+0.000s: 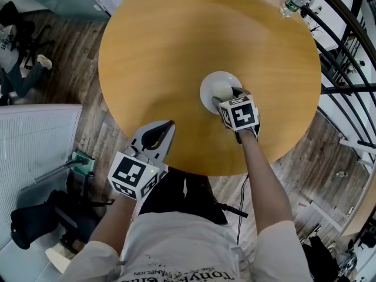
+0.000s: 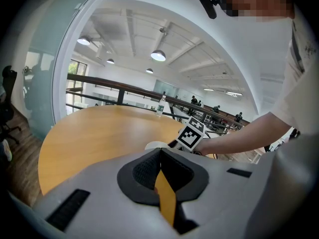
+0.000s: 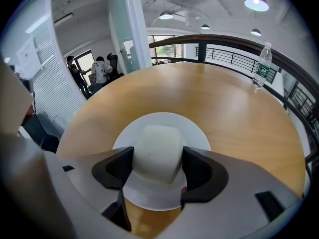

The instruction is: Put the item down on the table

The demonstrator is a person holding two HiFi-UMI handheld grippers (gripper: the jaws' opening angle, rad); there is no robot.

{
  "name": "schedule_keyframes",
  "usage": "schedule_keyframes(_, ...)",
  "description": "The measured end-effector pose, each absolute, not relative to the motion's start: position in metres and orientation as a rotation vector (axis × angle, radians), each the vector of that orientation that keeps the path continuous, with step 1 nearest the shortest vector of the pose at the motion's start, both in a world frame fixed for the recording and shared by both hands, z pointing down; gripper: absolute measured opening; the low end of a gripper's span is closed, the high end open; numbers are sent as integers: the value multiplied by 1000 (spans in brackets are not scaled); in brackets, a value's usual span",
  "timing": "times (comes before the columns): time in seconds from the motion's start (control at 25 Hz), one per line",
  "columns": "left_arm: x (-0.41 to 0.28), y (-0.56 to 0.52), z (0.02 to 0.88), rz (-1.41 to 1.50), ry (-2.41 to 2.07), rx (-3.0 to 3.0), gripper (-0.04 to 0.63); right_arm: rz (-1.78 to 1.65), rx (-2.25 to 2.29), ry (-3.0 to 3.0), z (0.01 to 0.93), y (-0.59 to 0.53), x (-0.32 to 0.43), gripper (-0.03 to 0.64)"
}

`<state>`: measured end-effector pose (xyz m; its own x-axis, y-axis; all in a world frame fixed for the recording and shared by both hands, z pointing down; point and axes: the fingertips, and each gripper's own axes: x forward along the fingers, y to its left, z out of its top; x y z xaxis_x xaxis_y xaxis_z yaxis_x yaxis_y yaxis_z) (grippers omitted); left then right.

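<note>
Both right tool [image 3: 158, 164] jaws grip pale item [image 3: 157, 151] over plate [image 3: 199, 133].

The round light-wood table [image 1: 158, 46] is bare across its left and far parts. Near its front edge, a white round plate [image 3: 199, 133] and a cream rounded block [image 3: 157, 151], clamped by the right gripper [image 1: 225, 96], take up room. A clear plastic water bottle [image 1: 292, 3] stands at the far right rim.

Our left claw [image 1: 169, 125] and right claw [image 3: 158, 168] are grey with black pads [image 3: 112, 169]. Behind each sits a white cube [image 1: 134, 175] of black square markers. We wear a white short-sleeved shirt [image 1: 176, 248], dark-lettered.
</note>
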<state>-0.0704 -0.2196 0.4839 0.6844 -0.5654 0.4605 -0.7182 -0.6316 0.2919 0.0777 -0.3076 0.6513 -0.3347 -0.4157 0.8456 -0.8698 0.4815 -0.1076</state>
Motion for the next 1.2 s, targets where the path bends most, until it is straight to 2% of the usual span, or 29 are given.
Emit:
schedule_keyframes(0.6,-66,-214,479,446,-1008,2438,23,797,1084,-1995,640,-305,82,324)
schedule_keyframes(1.2,-60,-209,457,428,-1021,2484,23,782,1161,-2081,586,-295,95,324)
